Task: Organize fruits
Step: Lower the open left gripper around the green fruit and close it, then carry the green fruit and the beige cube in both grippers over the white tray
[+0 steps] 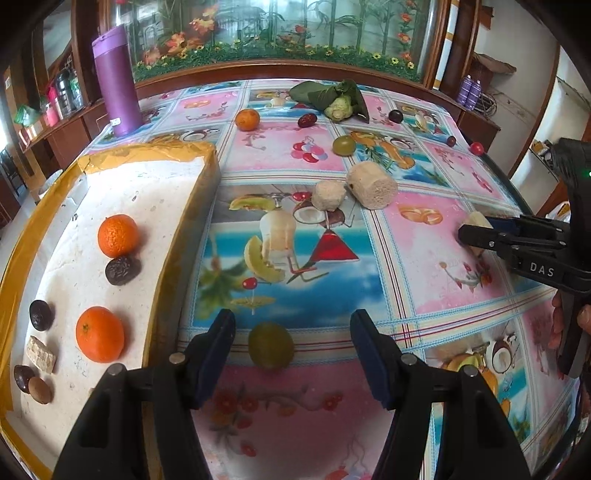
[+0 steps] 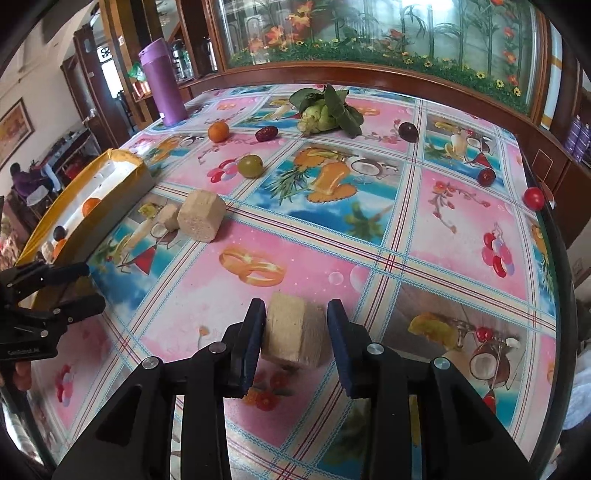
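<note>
The left hand-held gripper [image 1: 291,350] stands open around a round green fruit [image 1: 270,345] on the table [image 1: 424,266], not touching. The right hand-held gripper [image 2: 295,332] is partly open; its left pad touches a rough tan chunk [image 2: 293,338]. Farther left, smooth oranges [image 1: 118,235] lie in a white foam tray [image 1: 147,177].

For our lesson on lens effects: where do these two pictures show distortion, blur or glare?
Left wrist view: table edge bows, corners go black, green fruit between the fingers looks soft. Right wrist view: same bowing, cabinet glass is bright with reflections, beige chunk stays fairly sharp.
</note>
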The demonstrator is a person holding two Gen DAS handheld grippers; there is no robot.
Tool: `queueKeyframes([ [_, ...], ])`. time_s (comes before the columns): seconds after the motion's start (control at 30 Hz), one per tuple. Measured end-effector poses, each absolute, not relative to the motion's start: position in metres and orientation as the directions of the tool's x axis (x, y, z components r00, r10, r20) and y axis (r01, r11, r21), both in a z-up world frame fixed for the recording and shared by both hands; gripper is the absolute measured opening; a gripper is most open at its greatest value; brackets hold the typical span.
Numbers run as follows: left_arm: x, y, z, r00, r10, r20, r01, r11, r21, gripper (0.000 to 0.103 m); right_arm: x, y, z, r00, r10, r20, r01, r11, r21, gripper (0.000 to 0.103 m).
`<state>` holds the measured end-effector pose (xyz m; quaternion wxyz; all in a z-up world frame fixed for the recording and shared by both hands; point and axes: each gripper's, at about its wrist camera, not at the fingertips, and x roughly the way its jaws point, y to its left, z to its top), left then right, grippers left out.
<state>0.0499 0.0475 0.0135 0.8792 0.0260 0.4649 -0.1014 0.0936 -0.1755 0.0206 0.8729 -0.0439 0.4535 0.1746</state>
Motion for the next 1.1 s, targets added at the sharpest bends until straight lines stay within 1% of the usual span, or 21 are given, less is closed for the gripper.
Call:
queueKeyframes([
  [0.03, 0.049, 0.047, 0.013, 0.549, -0.143, -0.823, 0.204, 0.978, -0.034, 0.06, 0.093, -0.174, 0.019, 0.53, 0.255, -0.809, -0.349, 0.935, 0.066, 0.033],
  [0.07, 0.047, 0.047, 0.015, 0.549, -0.136, -0.825, 0.201, 0.979, -0.027, 0.052, 0.092, -0.173, 0.019, 0.535, 0.247, -0.808, -0.353, 0.934, 0.052, 0.033],
  [0.13, 0.042, 0.052, 0.02, 0.549, -0.172, -0.818, 0.197, 0.978, -0.073, 0.046, 0.091, -0.173, 0.018, 0.545, 0.236, -0.805, -0.349, 0.936, 0.039, 0.033],
  [0.27, 0.041, 0.06, 0.019, 0.523, -0.181, -0.833, 0.172, 0.979, -0.105, 0.045, 0.091, -0.175, 0.018, 0.556, 0.23, -0.799, -0.329, 0.943, 0.042, 0.032],
  [0.4, 0.034, 0.061, 0.023, 0.523, -0.208, -0.827, 0.179, 0.975, -0.133, 0.045, 0.085, -0.174, 0.02, 0.551, 0.222, -0.804, -0.323, 0.945, 0.04, 0.032],
  [0.57, 0.033, 0.056, 0.017, 0.527, -0.169, -0.833, 0.183, 0.98, -0.084, 0.05, 0.064, -0.174, 0.026, 0.557, 0.232, -0.797, -0.324, 0.945, 0.048, 0.032],
  [0.7, 0.035, 0.054, 0.015, 0.535, -0.159, -0.83, 0.182, 0.981, -0.071, 0.05, 0.049, -0.176, 0.029, 0.555, 0.243, -0.796, -0.31, 0.948, 0.074, 0.032],
  [0.8, 0.037, 0.052, 0.012, 0.554, -0.112, -0.825, 0.167, 0.986, -0.022, 0.041, 0.041, -0.176, 0.028, 0.555, 0.234, -0.798, -0.294, 0.953, 0.075, 0.032],
  [0.9, 0.038, 0.056, 0.013, 0.561, -0.095, -0.822, 0.149, 0.989, -0.013, 0.027, 0.034, -0.177, 0.027, 0.554, 0.232, -0.799, -0.275, 0.957, 0.087, 0.032],
  [1.03, 0.035, 0.065, 0.015, 0.533, -0.139, -0.835, 0.139, 0.987, -0.075, 0.026, 0.026, -0.178, 0.027, 0.559, 0.224, -0.798, -0.254, 0.963, 0.092, 0.032],
  [1.1, 0.027, 0.062, 0.017, 0.527, -0.153, -0.836, 0.154, 0.985, -0.083, 0.026, 0.022, -0.177, 0.027, 0.562, 0.22, -0.797, -0.247, 0.965, 0.092, 0.032],
])
